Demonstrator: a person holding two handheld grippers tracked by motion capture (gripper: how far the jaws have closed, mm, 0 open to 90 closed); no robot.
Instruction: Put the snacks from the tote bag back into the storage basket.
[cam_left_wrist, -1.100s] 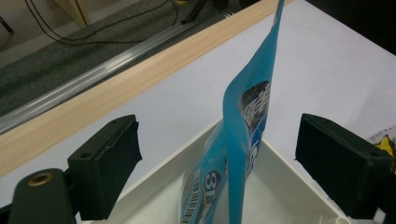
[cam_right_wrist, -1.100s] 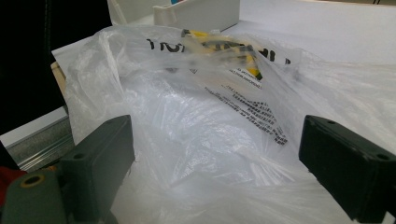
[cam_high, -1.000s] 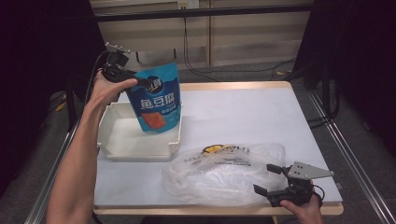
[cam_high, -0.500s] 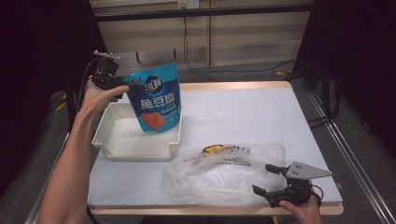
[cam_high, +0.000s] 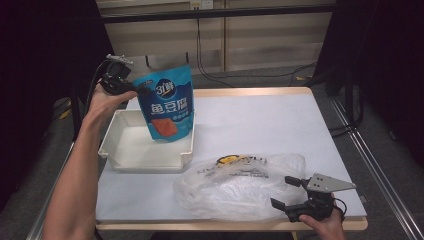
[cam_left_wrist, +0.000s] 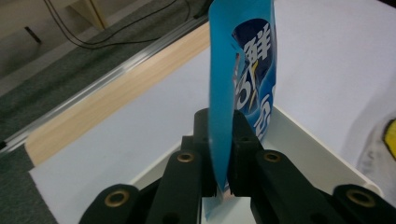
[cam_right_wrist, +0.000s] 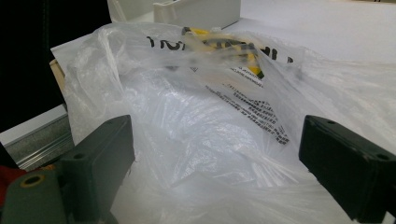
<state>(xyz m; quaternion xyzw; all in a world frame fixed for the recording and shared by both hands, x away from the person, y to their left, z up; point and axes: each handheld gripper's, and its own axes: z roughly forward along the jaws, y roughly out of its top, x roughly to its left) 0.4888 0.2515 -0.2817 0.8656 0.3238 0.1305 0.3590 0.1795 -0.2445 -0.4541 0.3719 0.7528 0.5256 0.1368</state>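
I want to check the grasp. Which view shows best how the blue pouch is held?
The left gripper view: its jaws are shut on the blue pouch edge. The high view shows the pouch hanging over the white tray.

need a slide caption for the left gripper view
Left claw shut on the edge of a blue pouch, holding it upright over a white tray.

A blue snack pouch (cam_high: 167, 102) with white lettering and an orange panel sits between black fingers (cam_left_wrist: 243, 144). White tray (cam_high: 116, 150); clear plastic bag (cam_high: 240, 187) printed black and yellow.
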